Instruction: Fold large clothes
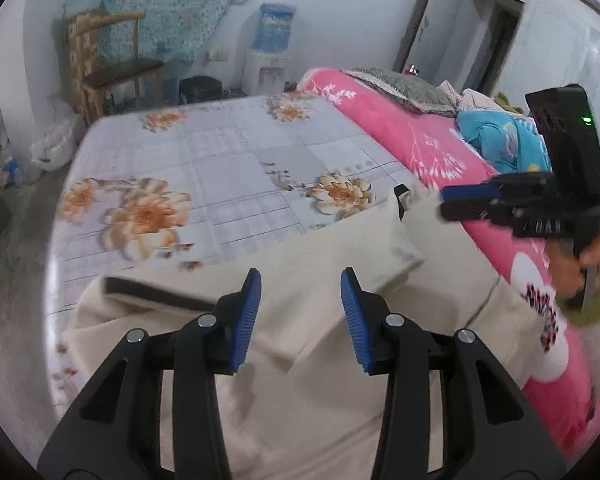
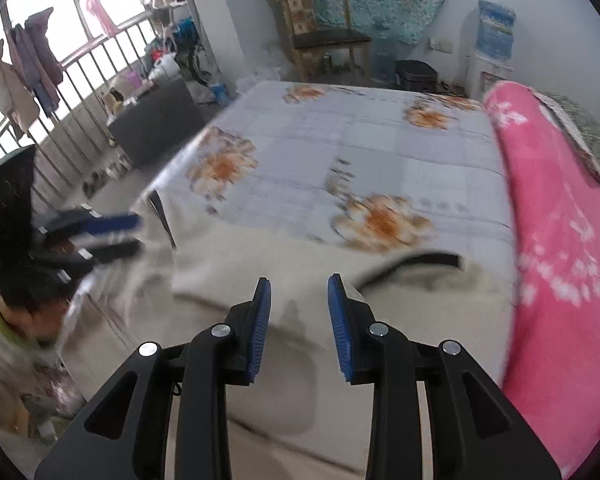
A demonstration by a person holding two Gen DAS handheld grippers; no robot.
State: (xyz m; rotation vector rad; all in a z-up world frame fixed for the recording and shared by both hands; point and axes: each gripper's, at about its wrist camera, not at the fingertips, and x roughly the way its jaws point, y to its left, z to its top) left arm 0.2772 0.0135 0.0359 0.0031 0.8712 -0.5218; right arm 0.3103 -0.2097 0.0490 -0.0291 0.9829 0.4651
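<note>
Both the left gripper [image 1: 300, 312] and right gripper [image 2: 298, 316] hover with jaws apart, empty, over the cream garment [image 1: 320, 360] spread on the bed's [image 1: 228, 160] near end, seemingly lining up a fold.

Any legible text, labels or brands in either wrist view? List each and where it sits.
None can be read.
Water jug label: print blurred, unreadable.
Pink blanket, dark print near its lower edge in the left wrist view: lettering-like, too blurred to read.
Beige garment: no text visible.
</note>
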